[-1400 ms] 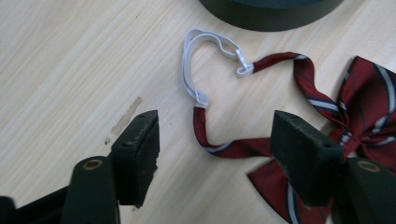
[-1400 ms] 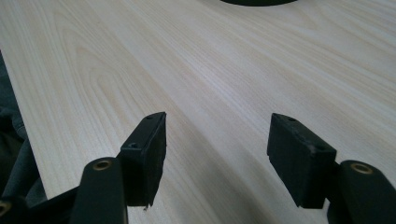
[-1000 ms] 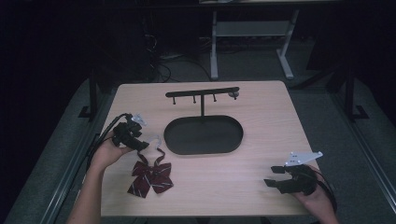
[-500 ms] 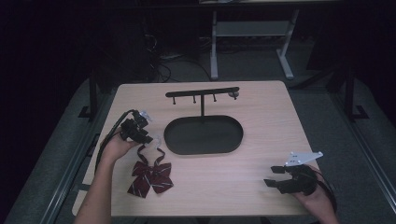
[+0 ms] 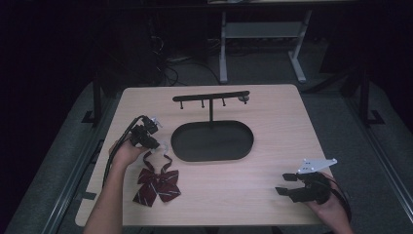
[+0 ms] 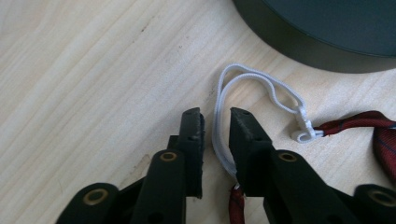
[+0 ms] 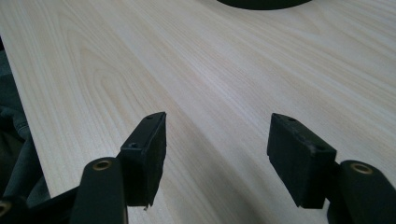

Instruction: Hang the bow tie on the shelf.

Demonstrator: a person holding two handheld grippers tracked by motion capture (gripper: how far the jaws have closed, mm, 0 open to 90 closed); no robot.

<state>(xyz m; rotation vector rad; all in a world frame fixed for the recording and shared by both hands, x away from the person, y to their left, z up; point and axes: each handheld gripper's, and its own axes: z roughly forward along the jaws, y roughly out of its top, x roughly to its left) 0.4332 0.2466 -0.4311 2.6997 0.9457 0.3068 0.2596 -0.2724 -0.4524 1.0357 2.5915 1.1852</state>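
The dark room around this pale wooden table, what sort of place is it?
Probably a lab or workshop set up for recording, not a home. Loose cables lie on the floor beyond the light wooden table, a bare white metal desk frame stands behind it, and the person holds black gripper tools.

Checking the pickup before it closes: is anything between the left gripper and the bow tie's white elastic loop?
Nothing visible. The left gripper already has the white elastic loop between its jaws, which have just been closing, with a small gap either side. The bow tie lies on the table.

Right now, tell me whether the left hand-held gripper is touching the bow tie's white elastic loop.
Cannot tell. In the left gripper view the white elastic loop runs between the left hand-held gripper jaws, which have just been closing; contact is unclear.
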